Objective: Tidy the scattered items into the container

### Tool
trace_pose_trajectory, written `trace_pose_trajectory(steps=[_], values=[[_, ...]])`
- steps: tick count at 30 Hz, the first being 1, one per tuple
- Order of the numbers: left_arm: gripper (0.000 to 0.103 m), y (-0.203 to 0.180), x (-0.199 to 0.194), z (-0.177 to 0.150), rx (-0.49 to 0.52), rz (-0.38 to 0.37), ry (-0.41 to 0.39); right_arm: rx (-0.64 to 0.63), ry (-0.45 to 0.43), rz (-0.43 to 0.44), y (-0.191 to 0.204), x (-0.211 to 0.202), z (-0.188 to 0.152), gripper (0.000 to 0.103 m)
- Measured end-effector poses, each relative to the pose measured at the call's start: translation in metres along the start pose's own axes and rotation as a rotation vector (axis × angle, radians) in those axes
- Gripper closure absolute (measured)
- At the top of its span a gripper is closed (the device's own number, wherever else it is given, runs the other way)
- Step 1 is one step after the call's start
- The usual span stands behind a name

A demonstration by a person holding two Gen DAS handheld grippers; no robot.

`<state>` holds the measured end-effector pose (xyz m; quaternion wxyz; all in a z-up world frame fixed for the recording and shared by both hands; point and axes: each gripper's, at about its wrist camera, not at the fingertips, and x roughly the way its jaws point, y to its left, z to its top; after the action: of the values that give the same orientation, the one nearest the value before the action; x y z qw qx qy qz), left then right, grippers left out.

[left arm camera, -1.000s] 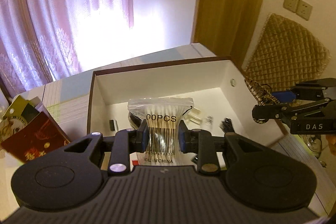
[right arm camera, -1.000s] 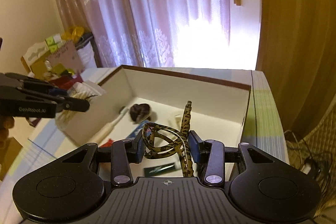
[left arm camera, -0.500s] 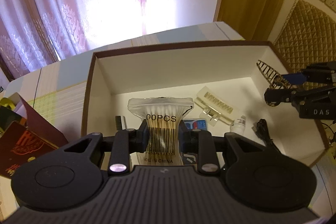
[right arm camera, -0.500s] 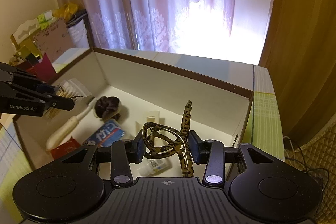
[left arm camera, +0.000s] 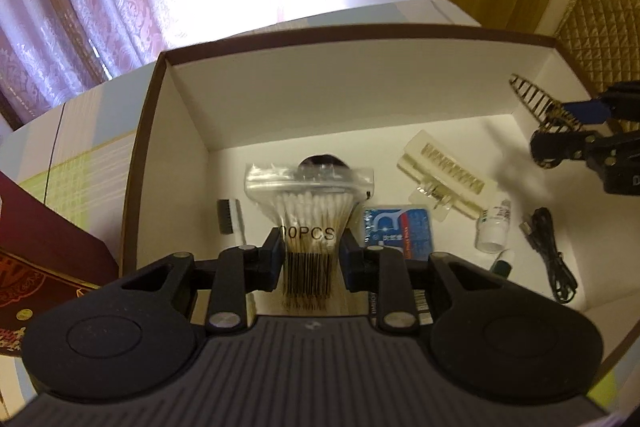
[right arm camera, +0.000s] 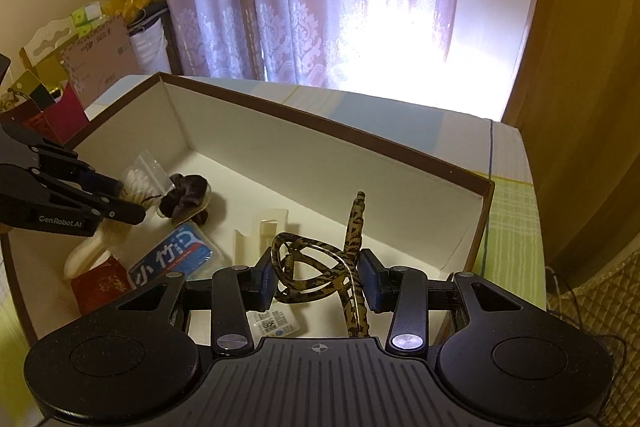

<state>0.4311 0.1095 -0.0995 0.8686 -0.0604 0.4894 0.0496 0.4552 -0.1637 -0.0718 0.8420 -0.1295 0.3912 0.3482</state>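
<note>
Left wrist view: the left claw (left arm camera: 308, 257) is clenched on a zip bag of cotton swabs (left arm camera: 308, 215), held above the floor of the open white box (left arm camera: 280, 99), where a toothbrush (left arm camera: 230, 217), a blue packet (left arm camera: 400, 231) and a black cable (left arm camera: 550, 251) already lie. Right wrist view shows the right claw (right arm camera: 318, 277) gripping a tortoiseshell hair clip (right arm camera: 320, 267) over the box's right end. Both items appear to be at the drop stage. Next, each claw likely needs to dip toward a bare patch of the box floor and spread its jaws.
</note>
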Motion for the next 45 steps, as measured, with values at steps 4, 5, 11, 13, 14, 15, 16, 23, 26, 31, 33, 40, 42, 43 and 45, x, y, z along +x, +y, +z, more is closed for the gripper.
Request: trace_pose_trajectory(steps=[4,5,11,13,14,15,16,23,26,31,33,40,42,43,45], values=[[0.067,0.003,0.001,-0.001,-0.007,0.006,0.002,-0.006,0.006,-0.007,0.0,0.001,0.001,0.058],[0.067,0.003,0.001,-0.001,-0.008,0.007,0.001,-0.013,0.008,-0.009,0.0,0.001,0.001,0.058],[0.059,0.003,-0.008,-0.002,-0.007,0.002,-0.019,-0.062,0.017,-0.03,0.005,0.004,-0.001,0.058],[0.057,0.002,-0.011,-0.002,-0.003,0.008,-0.027,-0.077,0.021,-0.039,0.007,0.006,-0.001,0.058],[0.056,0.002,-0.012,-0.002,-0.002,0.008,-0.031,-0.085,0.022,-0.043,0.007,0.006,0.0,0.058],[0.054,0.002,-0.013,-0.002,-0.003,0.008,-0.033,-0.093,0.023,-0.048,0.008,0.008,0.001,0.058],[0.052,0.002,-0.014,-0.002,-0.003,0.007,-0.035,-0.104,0.025,-0.053,0.009,0.009,0.002,0.058],[0.044,0.0,-0.018,-0.003,-0.002,0.017,-0.048,-0.171,-0.002,-0.109,0.014,0.013,0.006,0.058],[0.039,0.0,-0.021,-0.003,-0.008,0.019,-0.054,-0.17,-0.003,-0.098,0.014,0.01,0.007,0.043],[0.024,-0.003,-0.031,-0.005,-0.012,0.033,-0.08,-0.153,-0.075,-0.062,0.021,-0.014,0.001,0.0],[0.018,-0.004,-0.036,-0.004,-0.017,0.036,-0.09,-0.135,-0.072,-0.048,0.024,-0.02,-0.002,0.0],[0.004,-0.011,-0.061,-0.008,-0.008,0.038,-0.146,-0.057,-0.058,-0.068,0.036,-0.039,-0.016,0.0],[0.003,-0.013,-0.069,-0.01,-0.001,0.045,-0.17,-0.031,-0.061,-0.096,0.041,-0.046,-0.021,0.0],[0.003,-0.014,-0.073,-0.011,0.0,0.04,-0.181,-0.019,-0.062,-0.107,0.044,-0.049,-0.023,0.0],[0.002,-0.014,-0.081,-0.014,-0.01,0.034,-0.199,0.012,-0.072,-0.107,0.047,-0.056,-0.028,0.0]])
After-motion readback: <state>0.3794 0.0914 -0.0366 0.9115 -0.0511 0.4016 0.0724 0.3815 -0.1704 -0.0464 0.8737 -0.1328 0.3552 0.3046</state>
